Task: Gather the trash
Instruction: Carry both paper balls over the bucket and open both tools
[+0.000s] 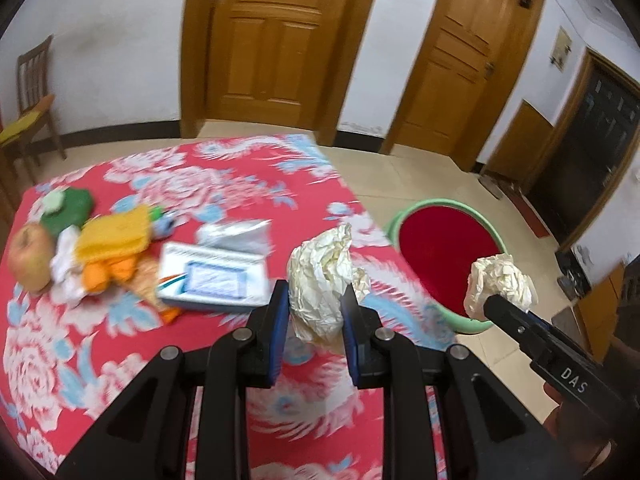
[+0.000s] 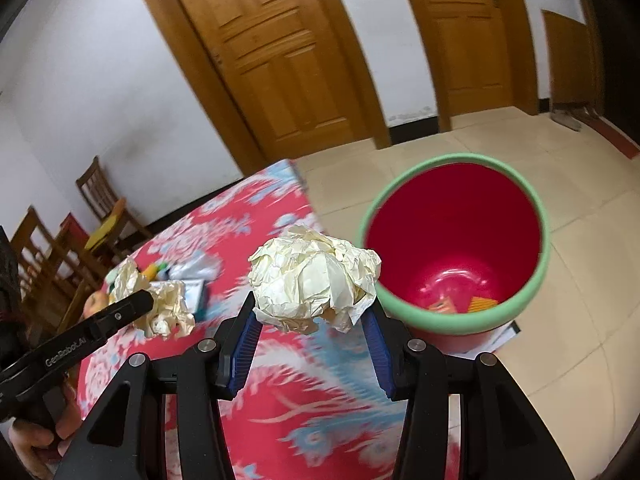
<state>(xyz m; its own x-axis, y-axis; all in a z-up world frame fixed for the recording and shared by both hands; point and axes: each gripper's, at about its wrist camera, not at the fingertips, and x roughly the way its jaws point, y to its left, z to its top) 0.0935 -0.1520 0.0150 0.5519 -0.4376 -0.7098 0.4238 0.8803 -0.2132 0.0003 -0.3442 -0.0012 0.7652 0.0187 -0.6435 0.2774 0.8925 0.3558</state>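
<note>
My left gripper (image 1: 314, 300) is shut on a crumpled cream paper ball (image 1: 324, 280), held above the red flowered tablecloth (image 1: 120, 340). My right gripper (image 2: 312, 316) is shut on a second crumpled paper ball (image 2: 312, 276), just left of the red bin with a green rim (image 2: 456, 240). In the left wrist view the right gripper (image 1: 496, 300) and its paper ball (image 1: 500, 280) hang over the edge of the bin (image 1: 444, 256), which stands on the floor beside the table. In the right wrist view the left gripper (image 2: 148, 304) carries its paper ball (image 2: 160, 304) over the table.
On the table lie an apple (image 1: 30, 258), a green item (image 1: 68, 208), a yellow cloth (image 1: 114, 236), orange bits (image 1: 108, 272), a white box (image 1: 214, 280) and a clear plastic bag (image 1: 236, 234). Orange scraps (image 2: 464, 304) lie in the bin. Wooden chairs (image 2: 100, 200) and doors (image 1: 272, 40) stand behind.
</note>
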